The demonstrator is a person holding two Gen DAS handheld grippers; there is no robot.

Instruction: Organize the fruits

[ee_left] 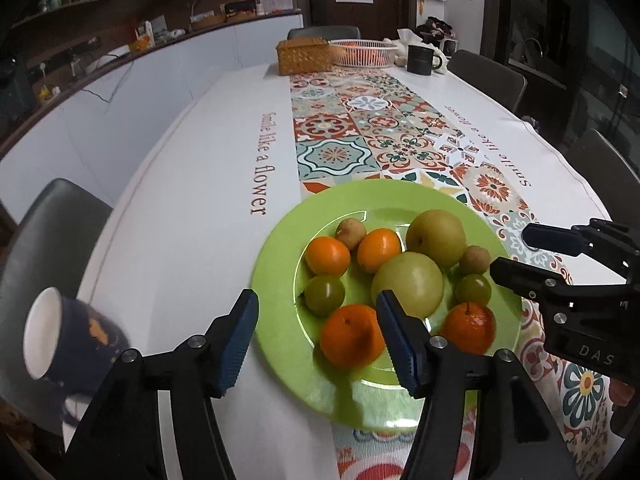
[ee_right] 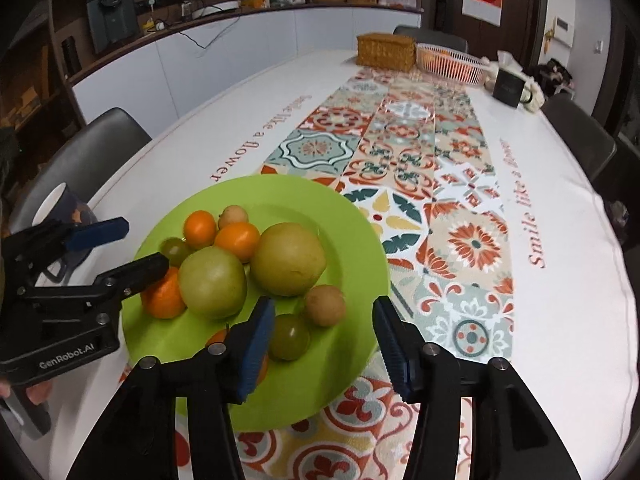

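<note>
A green plate [ee_left: 280, 280] [ee_right: 352, 240] holds several fruits: two large yellow-green pears [ee_left: 410, 284] [ee_right: 212, 282], several oranges [ee_left: 350, 336] [ee_right: 238, 240], small green tomatoes [ee_left: 324, 294] [ee_right: 289, 336] and small brown longans [ee_left: 351, 233] [ee_right: 325, 305]. My left gripper [ee_left: 318, 338] is open and empty, its jaws either side of the near orange at the plate's near-left. My right gripper [ee_right: 324, 344] is open and empty over the plate's near-right edge, by a green tomato. It also shows in the left wrist view [ee_left: 516, 254], and the left gripper shows in the right wrist view [ee_right: 140, 246].
A dark blue mug [ee_left: 68, 332] stands at the table's left edge. At the far end are a wicker box [ee_left: 304, 56], a white basket [ee_left: 362, 52] and a black mug [ee_left: 421, 60]. Chairs [ee_left: 48, 232] surround the table. A patterned runner [ee_right: 412, 152] runs down the middle.
</note>
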